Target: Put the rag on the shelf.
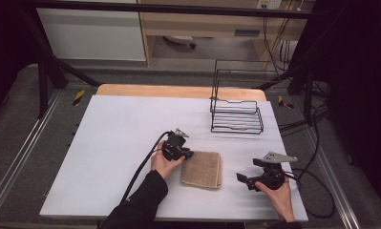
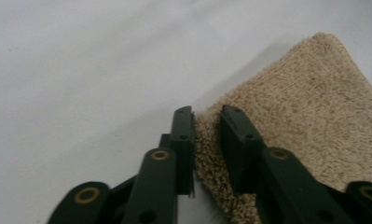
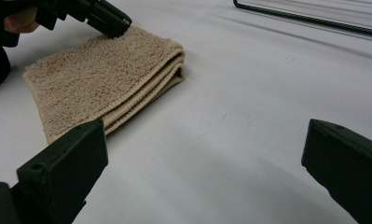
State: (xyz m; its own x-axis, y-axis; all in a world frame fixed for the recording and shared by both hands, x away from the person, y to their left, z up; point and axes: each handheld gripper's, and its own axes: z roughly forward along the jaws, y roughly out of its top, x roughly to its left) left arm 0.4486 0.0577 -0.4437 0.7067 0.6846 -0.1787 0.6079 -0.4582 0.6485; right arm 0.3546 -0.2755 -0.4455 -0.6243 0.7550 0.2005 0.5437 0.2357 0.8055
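A folded tan towel [image 1: 201, 169] [image 2: 305, 107] [image 3: 99, 70] lies flat on the white table [image 1: 116, 143], near the front and a little right of centre. My left gripper [image 1: 189, 154] [image 2: 207, 114] is at the towel's far left corner, its jaws closed on the edge with the pile squeezed between them. The right gripper view also catches that left gripper [image 3: 113, 23] on the corner. My right gripper [image 1: 240, 179] [image 3: 204, 135] sits low on the table to the right of the towel, jaws wide open and empty, pointing at its folded edges.
A black wire rack [image 1: 237, 117] [image 3: 309, 18] stands on the table behind and right of the towel. Cables [image 1: 317, 191] trail off the table's right edge. The table's left half is bare white surface.
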